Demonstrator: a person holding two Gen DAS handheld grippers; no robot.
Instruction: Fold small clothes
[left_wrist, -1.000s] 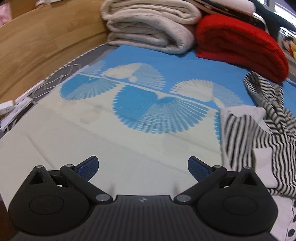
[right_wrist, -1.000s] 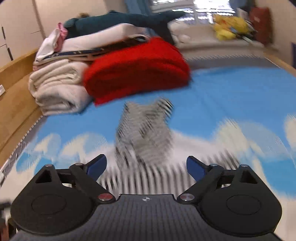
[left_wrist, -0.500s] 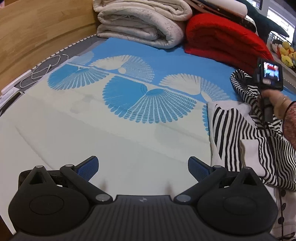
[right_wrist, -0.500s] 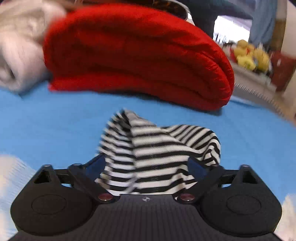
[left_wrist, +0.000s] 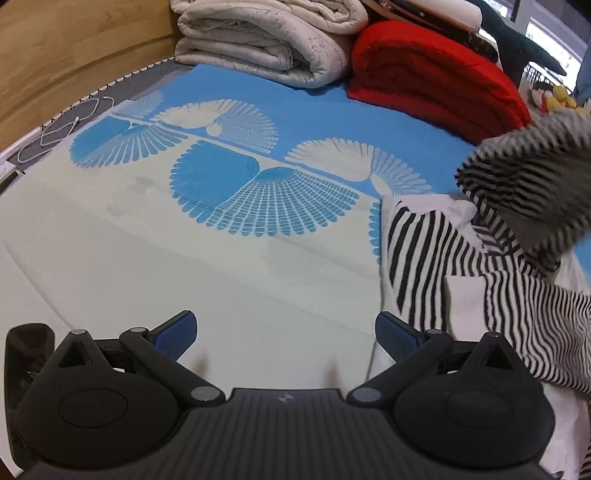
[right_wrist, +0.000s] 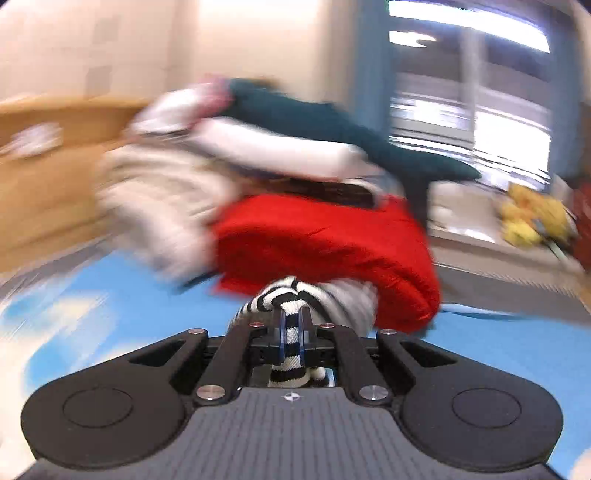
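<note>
1. A bed covered in a blue and cream sheet with fan-shaped prints fills the scene, with a wooden headboard along its far left side.
2. The right gripper has just been closing, and its fingers now pinch a fold of the black-and-white striped garment between the blue pads.
3. The left gripper hangs over bare sheet to the left of the garment, its fingers spread wide with nothing between them.
4. The garment is knit, with narrow stripes and a plain white patch.
5. Only the left wrist view shows most of it crumpled on the bed, one part lifted and blurred; the right wrist view shows just the pinched bunch.
6. Beyond the garment lie a folded red blanket and, left of that, a stack of cream blankets.
7. A white cable lies far left of the garment.
</note>
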